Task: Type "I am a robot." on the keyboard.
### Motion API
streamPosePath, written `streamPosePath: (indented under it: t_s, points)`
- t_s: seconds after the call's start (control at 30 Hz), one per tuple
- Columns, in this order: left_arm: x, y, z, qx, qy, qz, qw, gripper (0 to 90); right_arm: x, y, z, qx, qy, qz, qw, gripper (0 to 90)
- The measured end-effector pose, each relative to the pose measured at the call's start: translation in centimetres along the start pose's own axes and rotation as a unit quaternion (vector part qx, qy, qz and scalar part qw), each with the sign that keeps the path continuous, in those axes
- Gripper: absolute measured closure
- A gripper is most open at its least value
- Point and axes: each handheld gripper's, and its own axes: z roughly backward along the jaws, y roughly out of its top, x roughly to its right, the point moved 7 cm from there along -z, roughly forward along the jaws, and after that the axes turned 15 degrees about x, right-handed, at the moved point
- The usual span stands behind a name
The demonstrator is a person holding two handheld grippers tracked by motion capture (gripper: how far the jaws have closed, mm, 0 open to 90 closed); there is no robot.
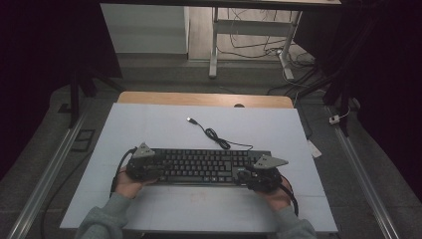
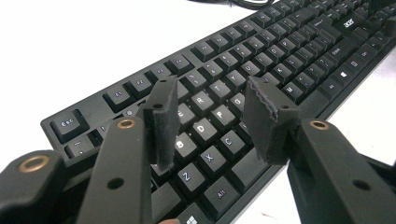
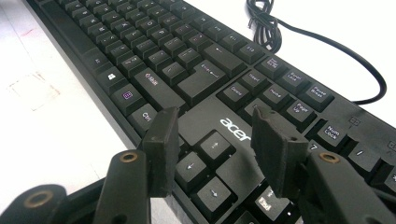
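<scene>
Black Acer keyboard (image 1: 204,166) lies near the surface's (image 1: 149,124) front edge. Left tongs (image 2: 212,123) and right tongs (image 3: 217,149) hover apart, empty, over its ends. Lower both evenly, grip gently.

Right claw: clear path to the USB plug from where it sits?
Probably yes. The right claw hangs open over the keyboard's right end, holding nothing. The USB plug lies on bare mat beyond the keyboard, toward the left. Only the keyboard and the cable lie between, both low enough to pass over.
</scene>
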Motion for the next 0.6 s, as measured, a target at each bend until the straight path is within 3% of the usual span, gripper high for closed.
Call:
streamPosePath:
  t_s: [0.6]
  points:
    - [-0.11, -0.06, -0.01, -0.003, 0.003, -0.004, 1.0000, 53.8, -0.09, -0.14, -0.14, -0.005, 0.004, 0.001, 1.0000, 51.4]
